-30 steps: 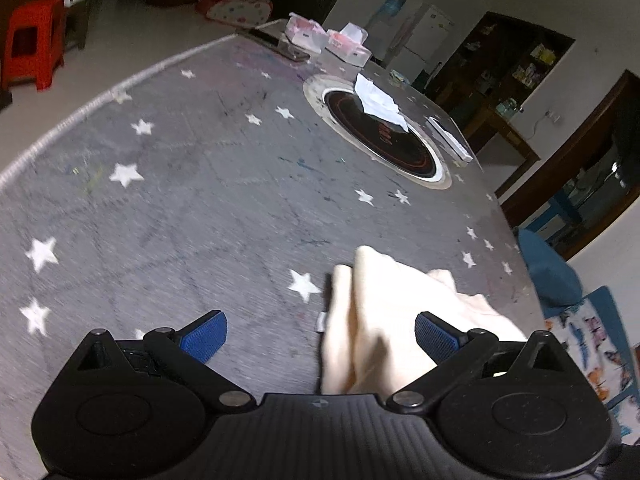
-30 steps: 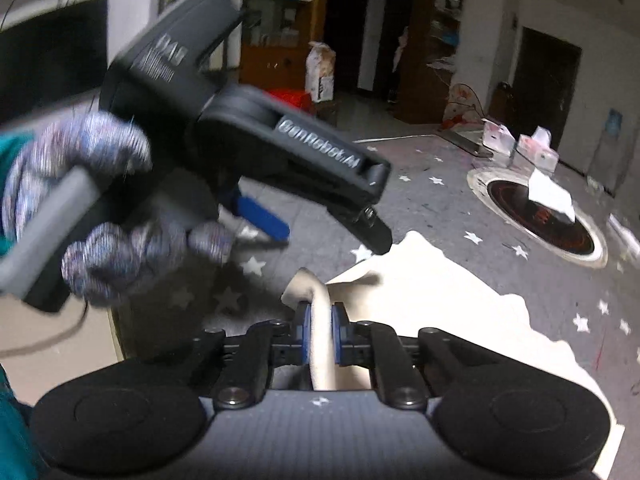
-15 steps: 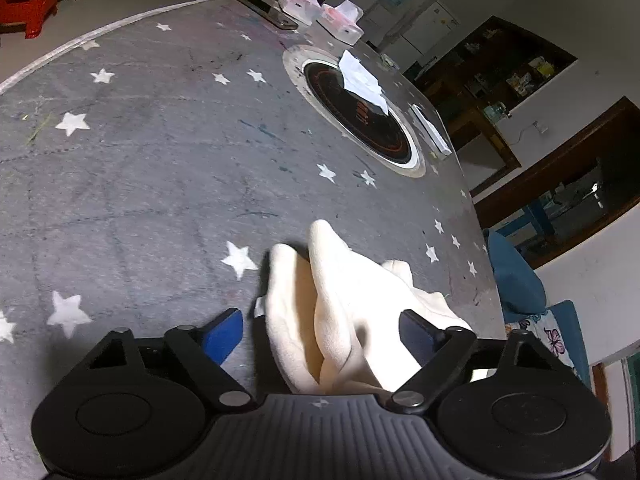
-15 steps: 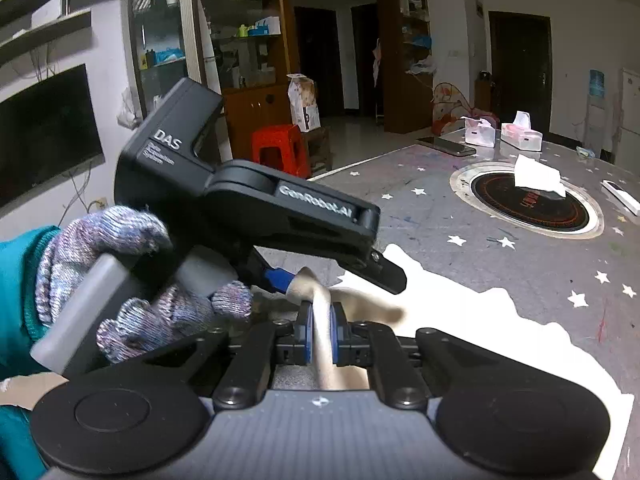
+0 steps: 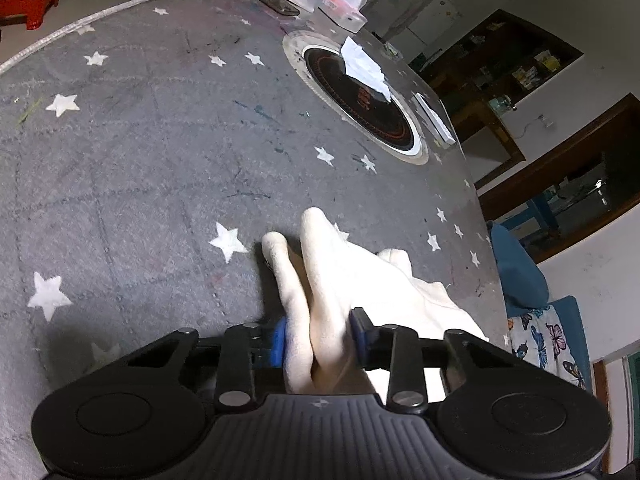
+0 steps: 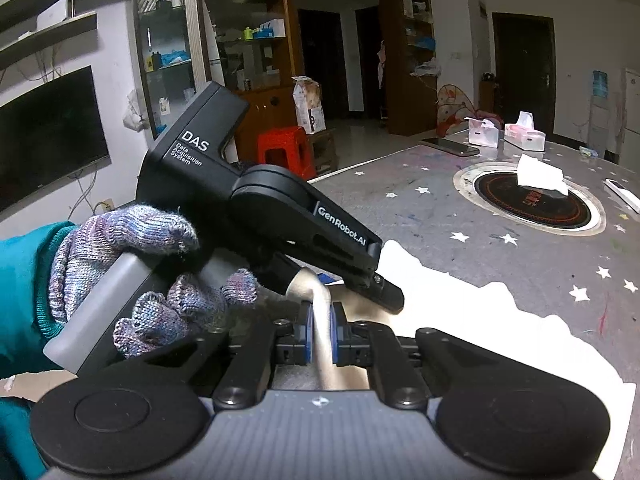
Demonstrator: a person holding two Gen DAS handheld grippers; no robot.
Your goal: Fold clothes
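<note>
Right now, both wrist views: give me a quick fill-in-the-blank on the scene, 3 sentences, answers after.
1. The right gripper is shut on a fold of the ____ garment.
2. The tablecloth is grey with white ____.
3. The left gripper is closing with bunched ____ between its pads.

Missing words: cream; stars; cloth

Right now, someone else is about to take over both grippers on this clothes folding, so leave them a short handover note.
Left gripper: jaws closing on bunched folds of the cream garment, cloth between them.
Right gripper: shut on a raised edge of the same garment, beside the left.
Garment lies partly spread on the grey star-patterned table, near its edge.
Done: both edges picked.
Left: carry the fold over, lay it flat, finish folding.
</note>
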